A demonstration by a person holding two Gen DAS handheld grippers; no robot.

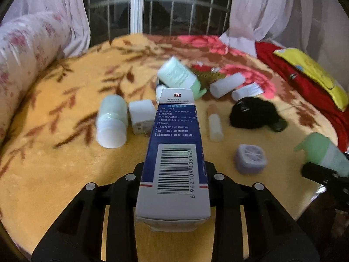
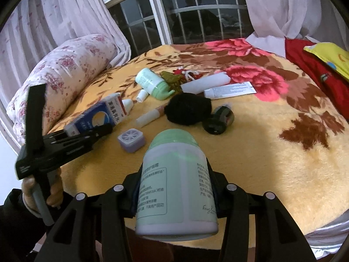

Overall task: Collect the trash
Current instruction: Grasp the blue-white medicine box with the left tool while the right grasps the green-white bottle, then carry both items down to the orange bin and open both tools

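Observation:
My left gripper (image 1: 174, 170) is shut on a blue and white medicine box (image 1: 174, 152), held above the yellow floral blanket (image 1: 65, 163); it also shows in the right wrist view (image 2: 98, 131) with the box (image 2: 98, 115). My right gripper (image 2: 174, 174) is shut on a green-capped white bottle (image 2: 176, 185), also seen at the right edge of the left wrist view (image 1: 322, 152). Loose items lie on the blanket: a purple square container (image 2: 131, 140), a green bottle (image 2: 152, 84), a white tube (image 2: 229, 90), a lip balm stick (image 2: 150, 114) and a black cloth (image 2: 188, 108).
A floral bolster (image 2: 61, 76) lies along the left. A red cloth (image 2: 316, 69) and yellow pillow (image 2: 331, 56) lie at the right. A barred window (image 2: 185, 17) and curtains stand behind. A white plug adapter (image 1: 140, 115) and white bottle (image 1: 112, 121) lie left of the box.

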